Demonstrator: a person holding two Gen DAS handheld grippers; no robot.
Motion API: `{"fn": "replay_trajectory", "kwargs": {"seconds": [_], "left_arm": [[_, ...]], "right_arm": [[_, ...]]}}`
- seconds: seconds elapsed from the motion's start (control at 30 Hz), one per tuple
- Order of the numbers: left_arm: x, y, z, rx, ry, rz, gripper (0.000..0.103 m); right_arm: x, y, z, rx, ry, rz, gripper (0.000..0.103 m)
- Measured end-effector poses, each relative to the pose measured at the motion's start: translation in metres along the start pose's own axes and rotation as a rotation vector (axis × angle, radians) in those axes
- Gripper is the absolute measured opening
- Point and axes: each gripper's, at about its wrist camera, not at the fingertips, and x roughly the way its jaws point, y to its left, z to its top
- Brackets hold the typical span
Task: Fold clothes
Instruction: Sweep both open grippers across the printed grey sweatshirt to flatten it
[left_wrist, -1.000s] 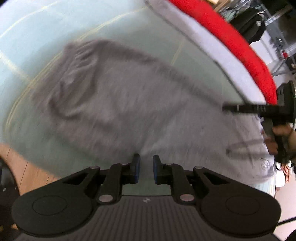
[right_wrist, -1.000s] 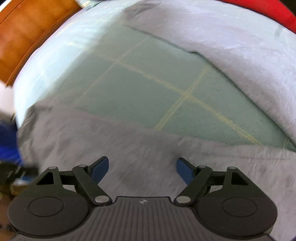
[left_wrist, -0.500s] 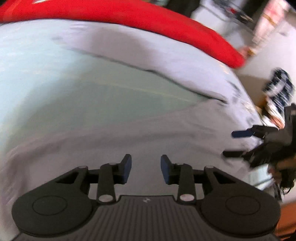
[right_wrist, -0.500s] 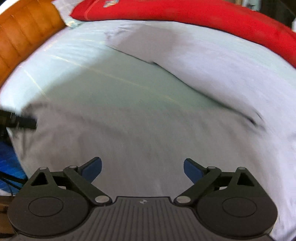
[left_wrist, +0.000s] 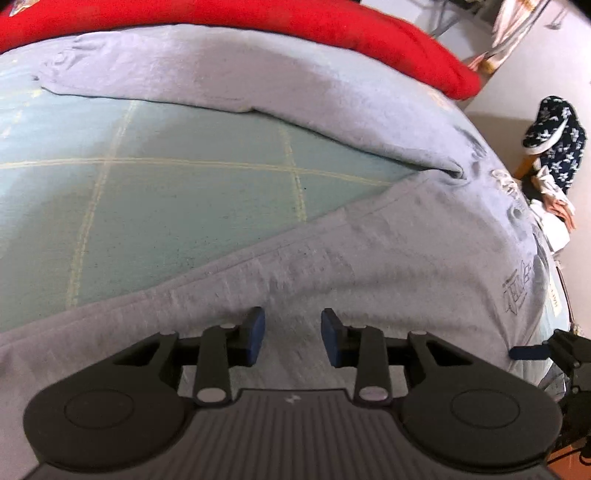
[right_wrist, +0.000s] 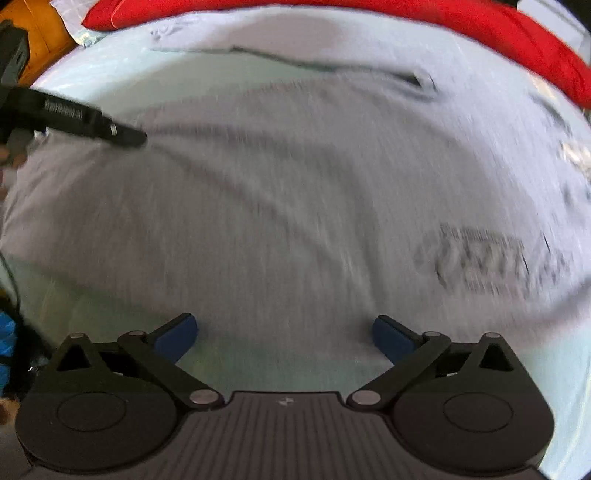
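Grey sweatshirt (left_wrist: 369, 258) fills lower frame on green sheet (left_wrist: 166, 192); left gripper (left_wrist: 291, 336) narrowly parted, right gripper (right_wrist: 284, 334) just widened fully, both empty.

We found the sweatshirt (left_wrist: 369, 240) spread on the bed (left_wrist: 166, 192), one sleeve (left_wrist: 221, 85) lying alongside the blanket (left_wrist: 295, 22) at the bed's far edge.

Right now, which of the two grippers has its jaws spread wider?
The right gripper: its blue pads stand far apart over the grey sweatshirt. The left gripper shows only a narrow gap; neither holds cloth.
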Motion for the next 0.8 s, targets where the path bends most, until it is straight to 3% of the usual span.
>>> {"fn": "replay_trajectory", "kwargs": {"seconds": [0.1, 0.2, 0.37, 0.43, 0.5, 0.63, 0.7, 0.8], "left_arm": [[-0.005, -0.017, 0.011, 0.016, -0.016, -0.059, 0.037], [0.007, -0.044, 0.027, 0.064, -0.019, -0.131, 0.039], [0.044, -0.084, 0.045, 0.114, -0.004, -0.223, 0.04], [0.062, -0.094, 0.046, 0.149, 0.005, -0.203, 0.041], [0.077, -0.095, 0.043, 0.179, 0.013, -0.126, 0.04], [0.069, -0.094, 0.054, 0.124, 0.004, -0.067, 0.037], [0.06, -0.104, 0.065, 0.131, -0.003, -0.087, 0.04], [0.063, -0.128, 0.083, 0.175, -0.012, -0.179, 0.048]], "right_arm": [[-0.013, -0.014, 0.011, 0.024, -0.078, 0.01, 0.103], [-0.011, -0.038, 0.035, 0.053, -0.159, -0.057, 0.103], [0.004, -0.081, 0.031, 0.13, -0.142, -0.164, 0.103], [0.007, -0.089, 0.015, 0.156, -0.099, -0.164, 0.103], [0.004, -0.09, 0.0, 0.16, -0.101, -0.153, 0.103], [0.008, -0.086, -0.007, 0.133, -0.109, -0.16, 0.103], [0.011, -0.086, -0.006, 0.139, -0.117, -0.158, 0.103], [0.01, -0.087, -0.011, 0.157, -0.135, -0.155, 0.103]]}}
